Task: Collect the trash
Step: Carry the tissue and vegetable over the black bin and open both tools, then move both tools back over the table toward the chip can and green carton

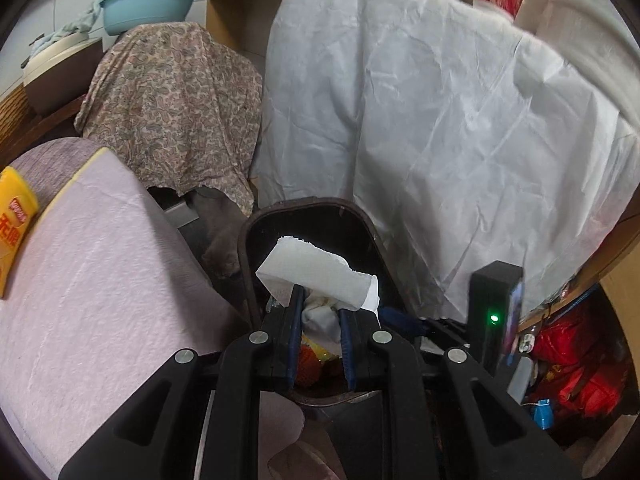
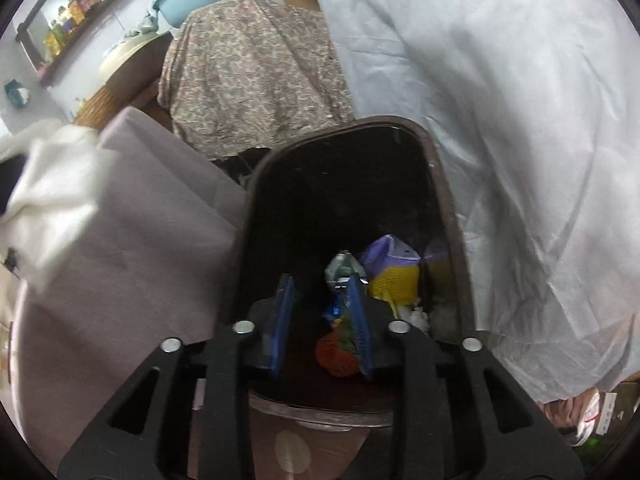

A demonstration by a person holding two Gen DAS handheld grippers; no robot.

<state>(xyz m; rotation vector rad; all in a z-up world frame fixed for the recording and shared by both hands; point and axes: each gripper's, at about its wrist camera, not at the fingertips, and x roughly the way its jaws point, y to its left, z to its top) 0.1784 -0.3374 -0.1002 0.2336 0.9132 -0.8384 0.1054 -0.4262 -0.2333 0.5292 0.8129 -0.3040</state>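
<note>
Black linkage arms fill the bottom of the left wrist view, and ahead of them the left gripper (image 1: pixel 320 308) pinches a crumpled white tissue (image 1: pixel 316 276) between its blue-padded fingers (image 1: pixel 296 320). That tissue hangs low in the centre of the frame, right over the open mouth of a dark brown trash bin (image 1: pixel 248 240).

From the right wrist view, the right gripper (image 2: pixel 320 308) sits low in the centre with its fingers spread apart and nothing between them, poised over the bin (image 2: pixel 440 184). Down inside lie a purple and yellow wrapper (image 2: pixel 394 268), a crinkled silvery packet (image 2: pixel 342 266), something in red netting (image 2: pixel 336 354) and bits of white paper (image 2: pixel 416 314).

A pinkish-grey cushioned seat (image 1: pixel 100 280) presses against the bin at the left. A paisley cloth (image 1: pixel 180 104) drapes something in the upper left, a pale blue basin (image 1: pixel 148 2) sits higher up behind it, and a wrinkled white sheet (image 1: pixel 440 120) covers the right side. A yellow package (image 1: pixel 14 232) rests at the far left edge.
</note>
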